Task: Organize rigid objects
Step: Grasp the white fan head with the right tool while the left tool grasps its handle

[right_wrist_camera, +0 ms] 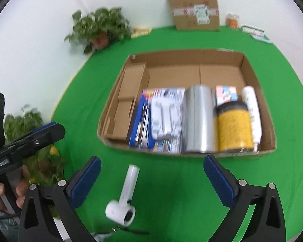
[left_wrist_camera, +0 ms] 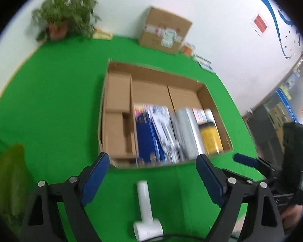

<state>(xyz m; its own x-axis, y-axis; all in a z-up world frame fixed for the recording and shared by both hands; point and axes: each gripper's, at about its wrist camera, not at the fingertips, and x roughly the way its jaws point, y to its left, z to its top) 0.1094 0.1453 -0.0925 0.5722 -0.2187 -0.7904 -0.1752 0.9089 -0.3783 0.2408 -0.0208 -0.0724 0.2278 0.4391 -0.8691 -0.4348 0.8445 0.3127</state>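
Note:
An open shallow cardboard box (right_wrist_camera: 258, 100) (left_wrist_camera: 213, 100) sits on the green cloth. Lined up along its near side are blue flat packs (right_wrist_camera: 143, 121) (left_wrist_camera: 145, 133), a white blister pack (right_wrist_camera: 166, 117), a silver roll (right_wrist_camera: 199, 119) (left_wrist_camera: 186, 131), a yellow jar with a dark lid (right_wrist_camera: 234, 127) (left_wrist_camera: 209, 137) and a white tube (right_wrist_camera: 252, 111). A white lint roller (right_wrist_camera: 125, 197) (left_wrist_camera: 145, 207) lies on the cloth in front of the box. My left gripper (left_wrist_camera: 153, 163) and right gripper (right_wrist_camera: 152, 166) both hang open above the roller, with nothing between their fingers.
A taped cardboard carton (right_wrist_camera: 193, 10) (left_wrist_camera: 165, 30), a potted plant (right_wrist_camera: 100, 30) (left_wrist_camera: 64, 16) and small packs (right_wrist_camera: 252, 30) stand along the far wall. Another plant (right_wrist_camera: 36, 141) is at the left edge. A hand (right_wrist_camera: 6, 189) holds the left gripper's handle.

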